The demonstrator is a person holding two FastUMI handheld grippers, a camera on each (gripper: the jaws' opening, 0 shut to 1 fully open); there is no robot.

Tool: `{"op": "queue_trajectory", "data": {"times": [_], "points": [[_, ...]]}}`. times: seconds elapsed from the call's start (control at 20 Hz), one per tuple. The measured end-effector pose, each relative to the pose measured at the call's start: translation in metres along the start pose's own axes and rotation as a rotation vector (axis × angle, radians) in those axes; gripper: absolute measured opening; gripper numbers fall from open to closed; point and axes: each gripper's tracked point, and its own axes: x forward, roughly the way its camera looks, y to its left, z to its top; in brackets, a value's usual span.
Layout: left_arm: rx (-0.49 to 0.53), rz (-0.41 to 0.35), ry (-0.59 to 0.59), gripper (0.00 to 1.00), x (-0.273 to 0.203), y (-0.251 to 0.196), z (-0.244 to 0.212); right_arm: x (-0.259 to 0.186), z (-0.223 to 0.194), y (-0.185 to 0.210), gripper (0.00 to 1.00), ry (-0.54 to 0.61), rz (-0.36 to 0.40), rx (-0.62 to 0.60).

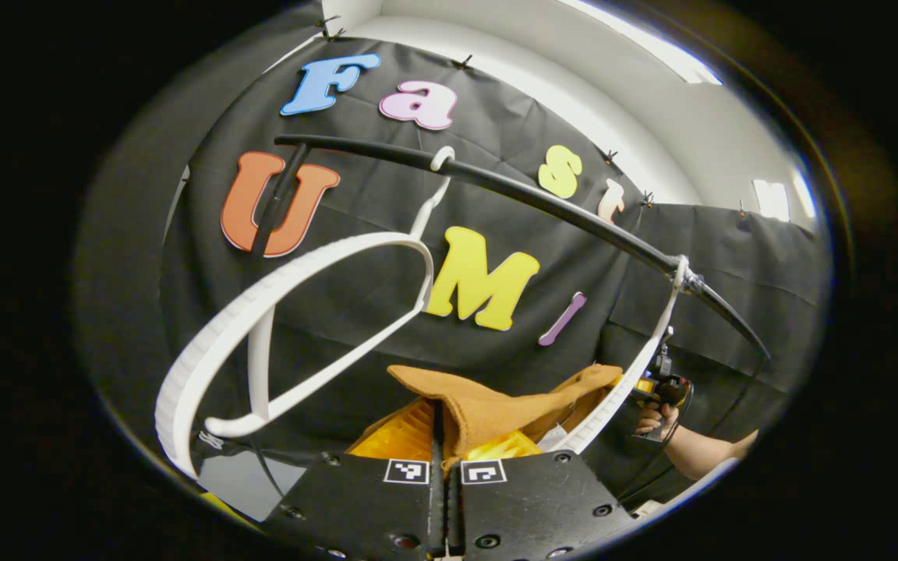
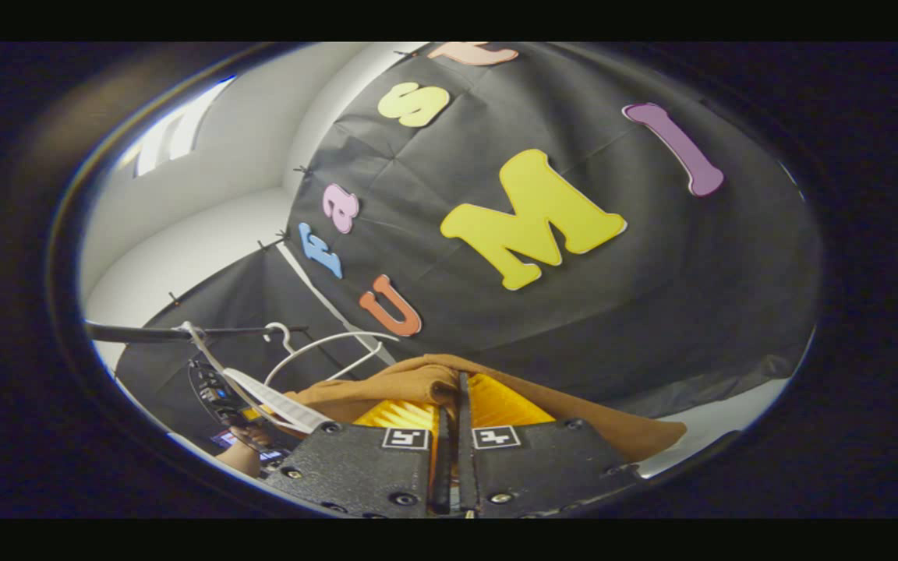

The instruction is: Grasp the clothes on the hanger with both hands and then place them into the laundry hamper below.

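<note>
A brown garment [image 1: 496, 405] is pinched between the fingers of my left gripper [image 1: 439, 413], which is shut on a fold of it. In the right gripper view the same brown garment [image 2: 410, 383] stretches off to the right, and my right gripper [image 2: 453, 387] is shut on its upper edge. A white ribbed hanger [image 1: 640, 362] hangs from the black rail [image 1: 542, 204], its arm crossing the cloth's far end. I cannot tell whether the cloth still rests on it. The other gripper and a hand [image 1: 661, 397] show beyond that hanger.
A bare white hanger [image 1: 262, 312] hangs close on the left of the rail. In the right gripper view the rail [image 2: 145, 333], both hangers [image 2: 324, 351] and the left gripper in a hand [image 2: 223, 401] sit low left. Black cloth wall stands behind.
</note>
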Motion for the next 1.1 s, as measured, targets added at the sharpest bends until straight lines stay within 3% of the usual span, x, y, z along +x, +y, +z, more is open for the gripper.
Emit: {"op": "queue_trajectory", "data": {"times": [0.15,0.2,0.35,0.45,0.6,0.85,1.1], "points": [[-0.069,-0.040,0.008,0.01,-0.001,0.000,-0.015,-0.001,-0.010,-0.009,0.07,-0.004,0.010,0.095],[-0.081,-0.043,0.009,0.05,-0.003,0.002,-0.020,-0.002,-0.017,-0.013,0.07,-0.005,0.004,0.110],[-0.108,-0.021,0.031,0.01,-0.009,0.015,-0.042,-0.001,-0.048,-0.025,0.07,0.025,-0.037,0.136],[-0.116,0.011,0.062,0.06,-0.015,0.025,-0.065,-0.007,-0.068,-0.030,0.07,0.044,-0.059,0.152],[-0.099,0.055,0.091,0.01,-0.029,0.030,-0.084,-0.017,-0.096,-0.028,0.06,0.069,-0.085,0.135],[-0.048,0.110,0.117,0.01,-0.054,0.021,-0.103,-0.035,-0.117,-0.004,0.05,0.080,-0.090,0.085],[0.028,0.100,0.117,0.01,-0.069,-0.019,-0.109,-0.048,-0.153,0.047,0.05,0.120,-0.068,-0.033]]}}
